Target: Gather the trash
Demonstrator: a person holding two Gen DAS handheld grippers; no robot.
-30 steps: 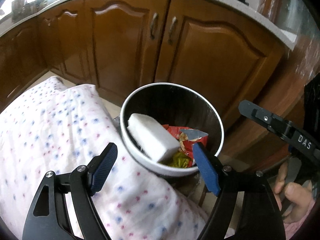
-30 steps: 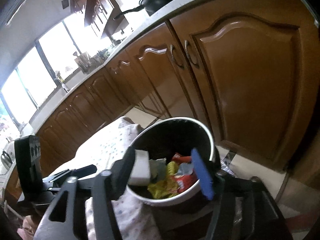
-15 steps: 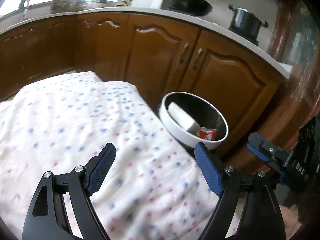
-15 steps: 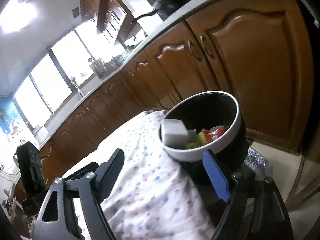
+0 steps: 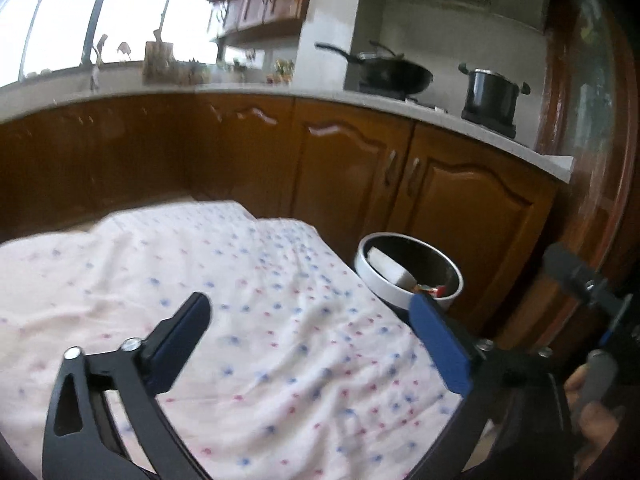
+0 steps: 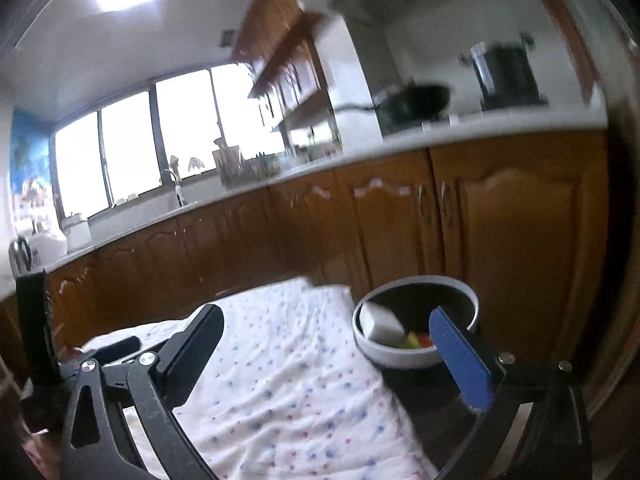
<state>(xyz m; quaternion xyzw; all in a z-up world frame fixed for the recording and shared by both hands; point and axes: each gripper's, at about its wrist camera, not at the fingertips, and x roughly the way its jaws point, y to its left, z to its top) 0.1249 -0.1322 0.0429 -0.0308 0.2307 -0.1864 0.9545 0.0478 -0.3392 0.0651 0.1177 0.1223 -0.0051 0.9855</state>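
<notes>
Left wrist view: my left tool is spread wide, jaws just been opening, nothing between them but the dotted cloth below. Trash bin, white rim and dark inside, sits at 3 o'clock from the cloth, just off its edge, in front of the brown cabinets. In it: a white block leaning on the near-left wall, red wrapper beside it. My right tool's finger shows at 3 o'clock in the frame, a hand under it. Wok and a black pot are on the counter at 1 o'clock.

Right wrist view: my right tool is also wide, just been opening, empty. Bin at 3 o'clock of the cloth, partly behind my blue pad. White block and yellow-red scraps are inside. Frame is motion-blurred.
</notes>
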